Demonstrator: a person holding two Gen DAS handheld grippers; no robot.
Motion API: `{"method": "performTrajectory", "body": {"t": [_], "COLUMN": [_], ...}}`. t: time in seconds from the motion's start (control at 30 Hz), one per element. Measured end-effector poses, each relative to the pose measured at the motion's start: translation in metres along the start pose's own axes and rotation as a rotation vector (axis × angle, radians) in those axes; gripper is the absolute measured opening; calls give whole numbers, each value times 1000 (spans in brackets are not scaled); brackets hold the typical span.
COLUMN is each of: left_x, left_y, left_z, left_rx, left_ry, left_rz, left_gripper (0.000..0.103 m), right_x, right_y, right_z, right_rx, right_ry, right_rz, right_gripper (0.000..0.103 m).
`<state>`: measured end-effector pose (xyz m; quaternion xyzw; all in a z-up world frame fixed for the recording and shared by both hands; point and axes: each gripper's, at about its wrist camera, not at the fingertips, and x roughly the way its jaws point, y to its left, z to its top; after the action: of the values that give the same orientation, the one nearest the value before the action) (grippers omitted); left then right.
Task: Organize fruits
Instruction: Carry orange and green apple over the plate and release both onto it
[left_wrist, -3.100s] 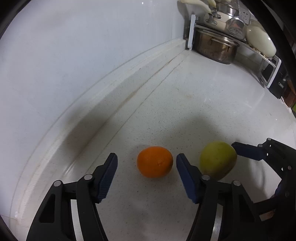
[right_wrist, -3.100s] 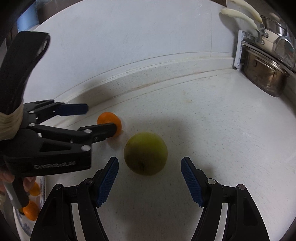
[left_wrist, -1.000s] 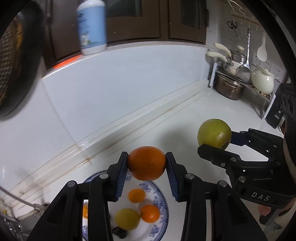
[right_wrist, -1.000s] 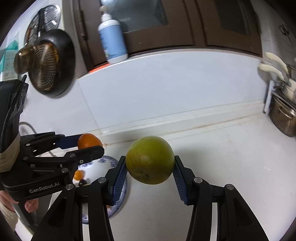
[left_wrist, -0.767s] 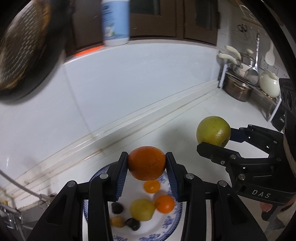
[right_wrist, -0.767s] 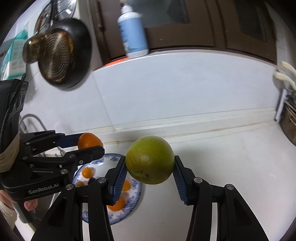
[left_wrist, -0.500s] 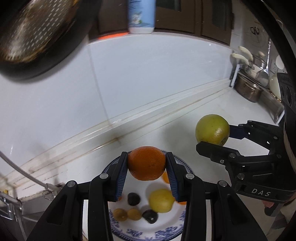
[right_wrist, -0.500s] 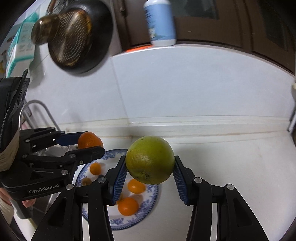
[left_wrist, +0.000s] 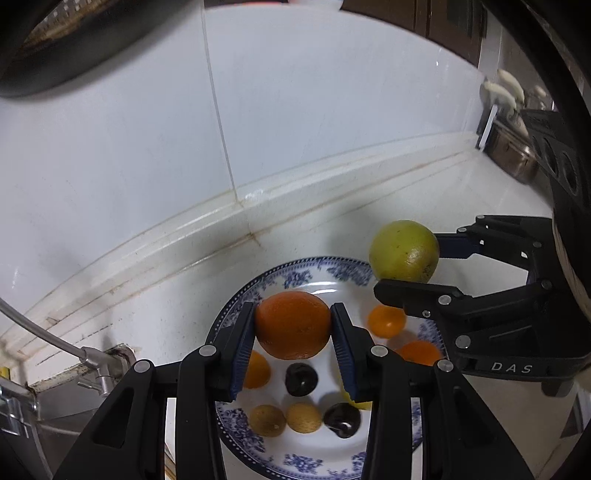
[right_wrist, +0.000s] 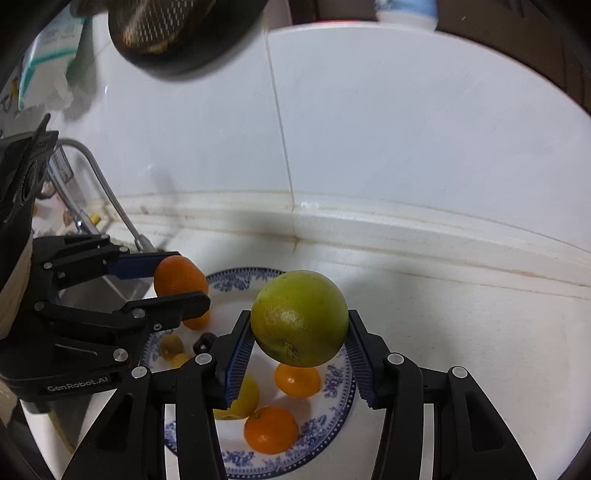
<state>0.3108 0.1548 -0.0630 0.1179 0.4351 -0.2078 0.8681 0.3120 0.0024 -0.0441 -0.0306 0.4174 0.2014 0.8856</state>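
My left gripper (left_wrist: 292, 325) pinches the orange (left_wrist: 292, 325) at its widest, above the plate (left_wrist: 236, 417). My right gripper (right_wrist: 300, 334) clamps the green fruit (right_wrist: 300, 323) likewise (heavier, I'd judge; both firm, rollable).

Small fruits (left_wrist: 301, 378) crowd the plate (left_wrist: 295, 459); its far half (left_wrist: 314, 282) lies bare.

We see even, cool indoor light, soft shadows at six o'clock, strong fisheye bending with dark corners, and motion blur around twelve o'clock in both views.
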Motion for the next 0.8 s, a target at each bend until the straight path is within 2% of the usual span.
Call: {"method": "performTrajectory", "body": {"t": [0.33, 0.8], "left_x": [31, 48], "left_y": [9, 14], "left_z": [-1, 1], "left_rx": [-27, -57], "left_ry": [78, 137], "left_rz": [-14, -22], "left_gripper": [40, 40], "right_x": [40, 58], "right_y": [-6, -11], "right_z": [1, -3], "right_rx": [-7, 9], "right_ry": [108, 172], "right_rz": [45, 74], "right_gripper": [50, 50]}}
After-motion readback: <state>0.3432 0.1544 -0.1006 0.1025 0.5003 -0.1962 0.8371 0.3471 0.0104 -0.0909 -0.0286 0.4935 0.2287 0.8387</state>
